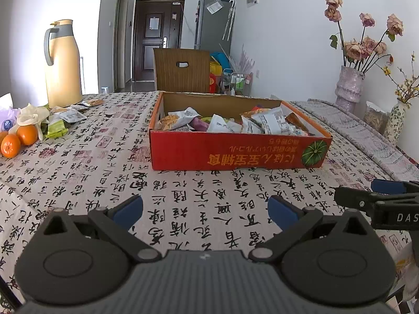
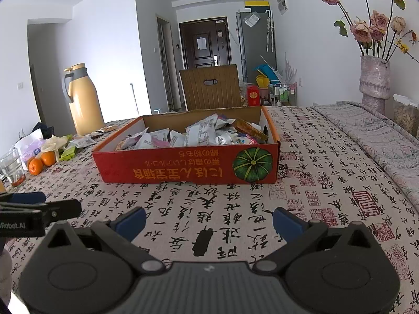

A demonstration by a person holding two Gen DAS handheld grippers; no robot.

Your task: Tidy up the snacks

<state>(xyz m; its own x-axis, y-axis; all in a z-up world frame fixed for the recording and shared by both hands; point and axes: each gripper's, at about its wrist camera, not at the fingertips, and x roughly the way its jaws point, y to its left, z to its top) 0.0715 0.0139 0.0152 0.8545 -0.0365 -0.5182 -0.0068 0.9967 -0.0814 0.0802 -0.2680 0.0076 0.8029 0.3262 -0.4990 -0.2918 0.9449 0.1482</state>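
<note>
A red cardboard box with a pumpkin picture stands mid-table, filled with several wrapped snack packets. More loose snack packets lie on the cloth at the far left by the flask. My left gripper hovers open over the cloth in front of the box, nothing between its fingers. My right gripper is open too, empty, just right of the left one. Each gripper shows at the edge of the other's view.
A yellow flask, oranges and a glass sit at the left. Vases of flowers stand at the right by the wall. A chair back rises behind the table.
</note>
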